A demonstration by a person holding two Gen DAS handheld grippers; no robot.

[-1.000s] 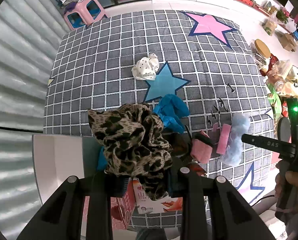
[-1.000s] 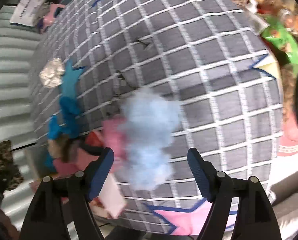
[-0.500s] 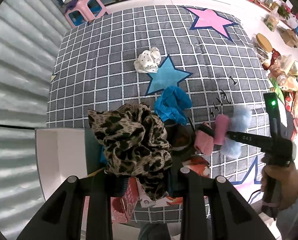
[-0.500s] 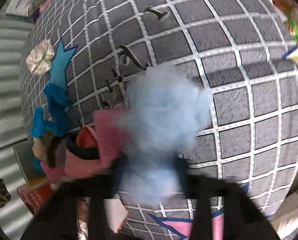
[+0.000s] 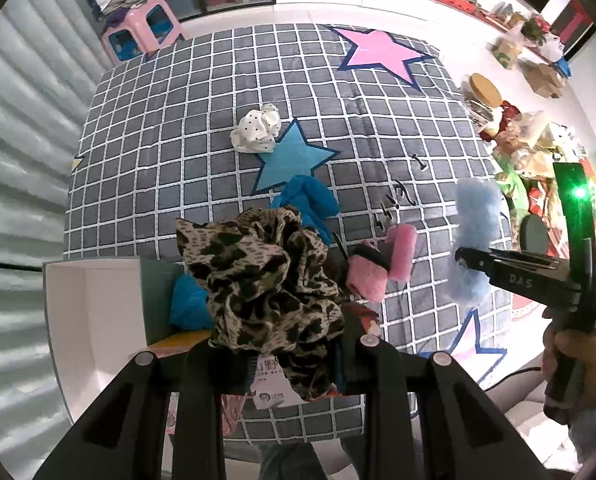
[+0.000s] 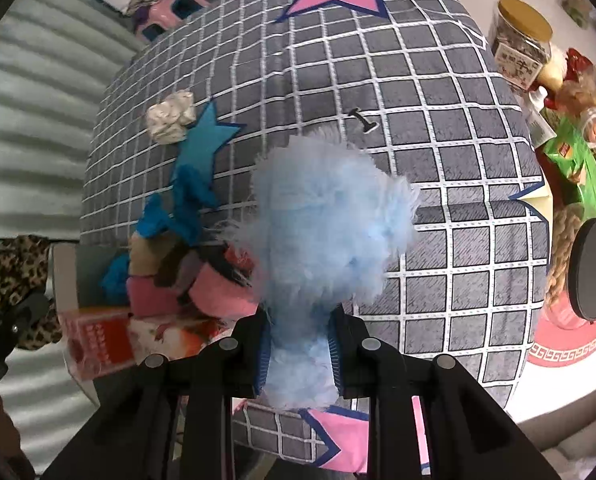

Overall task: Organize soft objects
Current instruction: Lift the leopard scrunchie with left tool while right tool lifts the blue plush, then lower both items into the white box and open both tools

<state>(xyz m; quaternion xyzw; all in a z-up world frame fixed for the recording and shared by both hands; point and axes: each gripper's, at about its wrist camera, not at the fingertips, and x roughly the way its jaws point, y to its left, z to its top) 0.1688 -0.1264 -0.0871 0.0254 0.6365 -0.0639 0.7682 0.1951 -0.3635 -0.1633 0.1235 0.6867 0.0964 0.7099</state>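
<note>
My left gripper (image 5: 274, 360) is shut on a leopard-print scrunchie (image 5: 266, 276) and holds it above the open box (image 5: 94, 304). My right gripper (image 6: 298, 354) is shut on a fluffy light-blue scrunchie (image 6: 322, 232), lifted off the checked cloth (image 6: 438, 128); it also shows in the left wrist view (image 5: 476, 240). Pink bands (image 5: 378, 272) and a blue fabric piece (image 5: 306, 200) lie near the box. A white dotted scrunchie (image 5: 256, 128) lies further back by the blue star.
A blue item (image 5: 188, 304) lies inside the box, which rests on a red-printed carton (image 6: 98, 344). Jars and snack packets (image 5: 522, 136) crowd the right edge. A pink stool (image 5: 142, 28) stands beyond the far edge.
My right gripper closed on the light-blue scrunchie and lifted it off the cloth. My left gripper kept holding the leopard scrunchie almost still.
</note>
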